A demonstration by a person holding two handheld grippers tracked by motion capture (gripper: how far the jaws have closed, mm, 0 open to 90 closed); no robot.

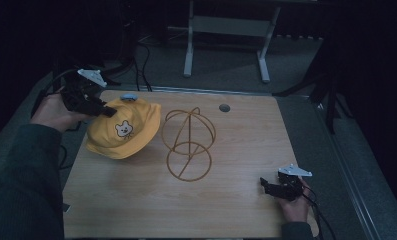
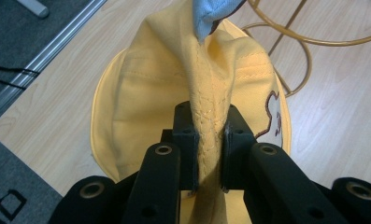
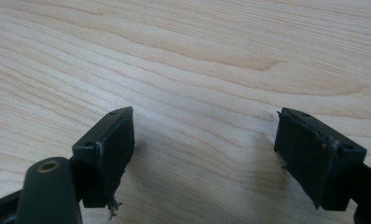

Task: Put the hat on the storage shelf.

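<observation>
Left tool (image 1: 107, 111), high view: held in the person's left hand (image 1: 53, 111) at the far left of the desk (image 1: 236, 200); its jaws are clamped on the crown of the yellow hat (image 1: 123, 131).
Yellow hat, high view: sits just left of the gold wire stand (image 1: 188, 144), brim spread on the desk, a bear face on its front and a small blue tab (image 1: 128, 96) at its far edge.
Gold wire stand, high view: upright near the middle of the desk, a ring at its base and curved hoops above.
Right tool (image 1: 264, 186), high view: low over the desk, well to the right of the wire stand and nearer the person, gripped by the right hand (image 1: 293, 205).
Left tool (image 2: 210, 140), left gripper view: both black jaws press a pinched ridge of stitched yellow fabric between them; the yellow hat (image 2: 146, 98) rises beyond toward the blue tab (image 2: 211, 14), with the wire stand (image 2: 295, 37) to the upper right.
Right tool (image 3: 204, 144), right gripper view: jaws stand wide apart with nothing between them, above bare wood grain of the desk (image 3: 197, 56).
</observation>
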